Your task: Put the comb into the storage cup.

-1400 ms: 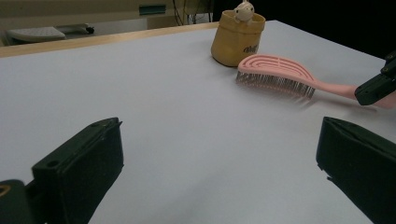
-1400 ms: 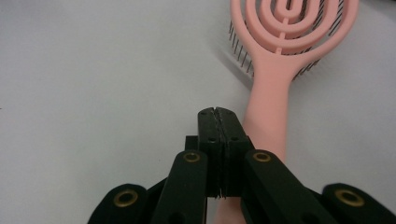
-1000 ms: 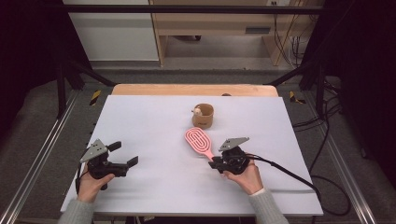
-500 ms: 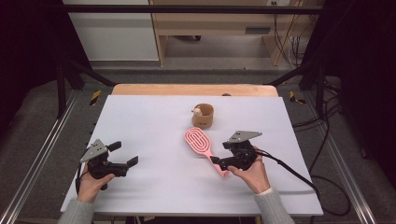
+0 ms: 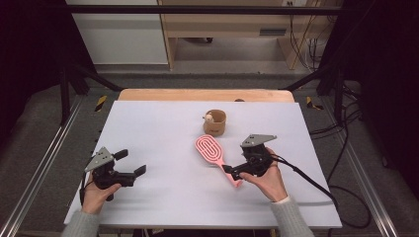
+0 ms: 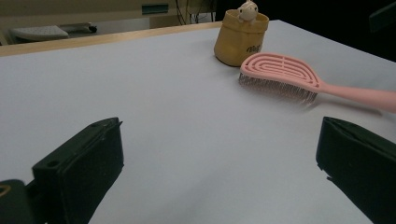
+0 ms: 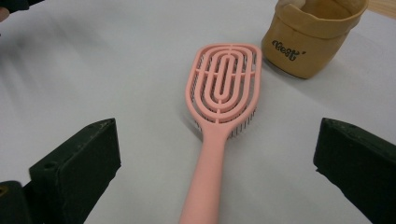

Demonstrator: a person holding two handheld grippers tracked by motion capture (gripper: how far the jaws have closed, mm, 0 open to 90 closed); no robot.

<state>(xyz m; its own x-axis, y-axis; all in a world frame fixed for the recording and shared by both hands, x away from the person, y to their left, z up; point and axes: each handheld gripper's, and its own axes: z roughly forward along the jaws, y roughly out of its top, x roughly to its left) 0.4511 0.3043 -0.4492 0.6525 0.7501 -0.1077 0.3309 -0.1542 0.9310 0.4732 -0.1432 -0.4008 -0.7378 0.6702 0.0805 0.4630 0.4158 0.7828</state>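
A pink hairbrush [image 5: 213,155] lies bristles-down on the white desk [image 5: 163,123], a little right of the middle. Its head is a flat, rounded oblong cut through with nested oval slots around a central bar, so the desk shows between the ribs; a row of fine dark bristles sticks out beneath the head's edge in the left gripper view [image 6: 280,77]. The handle is plain, smooth and the same matte pink, and runs from the head toward the person's right hand [image 5: 269,178]. In the right gripper view the brush [image 7: 219,126] lies lengthwise between the two black jaws, with the handle nearest the camera and the head pointing away.

Just beyond the brush head stands a small tan fabric pouch [image 5: 215,122] with a rolled rim, dark lettering on its side and a small pale figure peeking over its top [image 6: 246,10]. The pouch and brush head sit near each other without touching.

The right hand-held gripper [image 5: 230,170] is spread wide on either side of the handle, with clear desk between each jaw and the pink plastic, holding nothing. The left hand-held gripper [image 5: 131,163] rests at the desk's near left, well apart from the brush, jaws likewise wide apart and empty.
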